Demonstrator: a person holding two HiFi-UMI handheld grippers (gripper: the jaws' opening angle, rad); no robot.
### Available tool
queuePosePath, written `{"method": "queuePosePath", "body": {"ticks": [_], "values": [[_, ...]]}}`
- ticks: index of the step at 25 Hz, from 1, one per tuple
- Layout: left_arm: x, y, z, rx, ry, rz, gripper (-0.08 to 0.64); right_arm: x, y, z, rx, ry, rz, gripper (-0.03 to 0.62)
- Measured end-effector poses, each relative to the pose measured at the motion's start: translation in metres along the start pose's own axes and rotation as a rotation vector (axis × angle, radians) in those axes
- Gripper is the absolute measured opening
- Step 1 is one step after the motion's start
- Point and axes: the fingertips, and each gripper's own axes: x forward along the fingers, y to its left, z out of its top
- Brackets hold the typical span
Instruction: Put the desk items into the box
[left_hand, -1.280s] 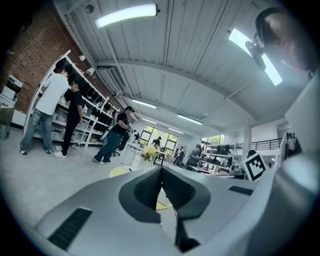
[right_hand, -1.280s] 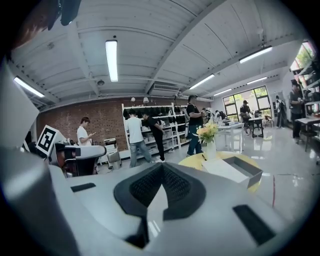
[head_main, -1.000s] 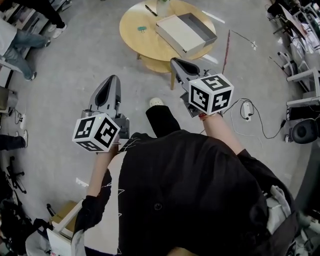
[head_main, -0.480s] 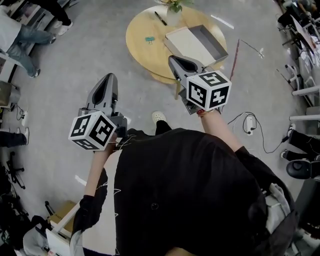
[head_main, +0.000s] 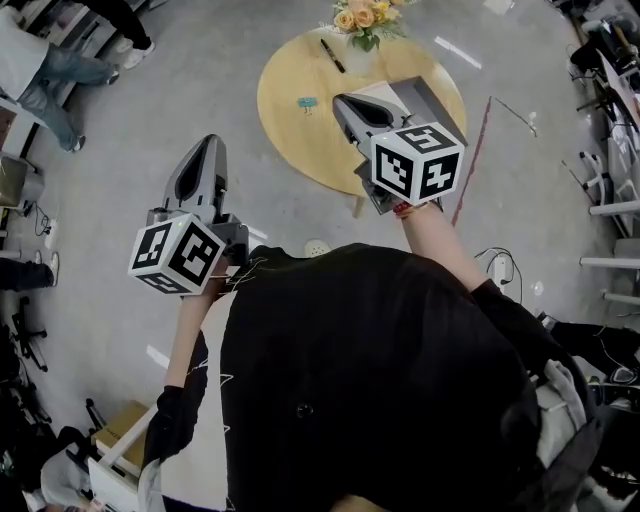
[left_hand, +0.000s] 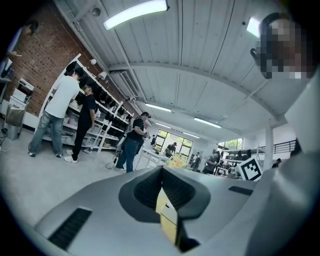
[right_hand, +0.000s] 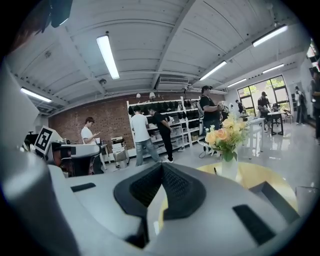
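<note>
An open grey box (head_main: 441, 104) sits at the right side of a round wooden table (head_main: 300, 140) in the upper centre of the head view, partly covered by the right gripper (head_main: 347, 101) held above it. A black pen (head_main: 331, 55) and a small teal clip (head_main: 306, 103) lie on the tabletop to the box's left, apart from it, below a vase of yellow flowers (head_main: 365, 18) at the top edge. The right gripper's jaws are closed together with nothing between them. At frame left, the left gripper (head_main: 205, 146) hangs over bare grey floor (head_main: 120, 130), jaws likewise pressed together and empty. People stand by shelving (right_hand: 165, 125) beyond.
</note>
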Motion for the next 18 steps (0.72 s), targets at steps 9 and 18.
{"method": "queuePosePath", "body": {"ticks": [9,18], "values": [[0.032,0.014,0.002,0.001,-0.036,0.047,0.011,0.034,-0.03,0.01,-0.023,0.008,0.043,0.005],[0.029,0.044,-0.005,-0.039,-0.038,0.133,0.011,0.078,-0.049,-0.027,-0.039,0.151,0.053,0.005]]}}
